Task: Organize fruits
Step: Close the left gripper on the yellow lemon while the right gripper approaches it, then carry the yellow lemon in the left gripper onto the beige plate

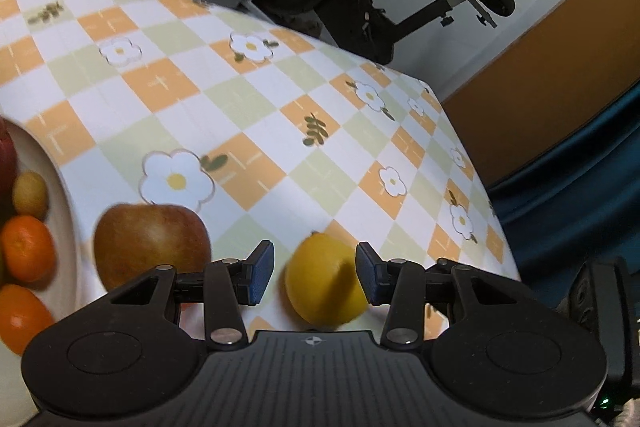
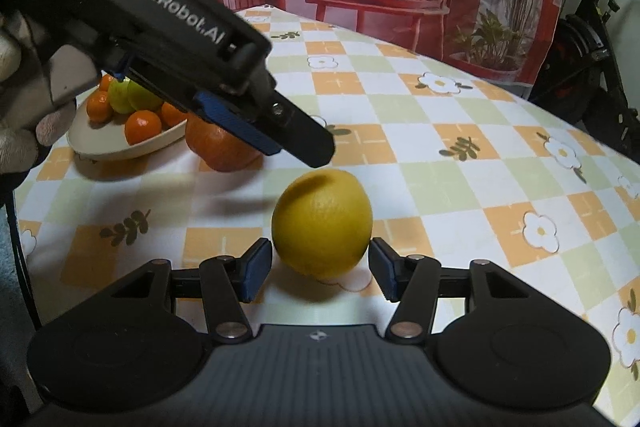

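The left claw [image 1: 315, 273] stands part open over the lemon [image 1: 325, 281], pads clear; the right claw [image 2: 320, 273] brackets the same lemon, also open and not pressing. The lemon rests on the bench [image 1: 248, 115] near an apple [image 1: 150, 239] and the fruit bowl [image 2: 120, 147]. Risk: two claws converging could collide or nudge the round lemon rolling.
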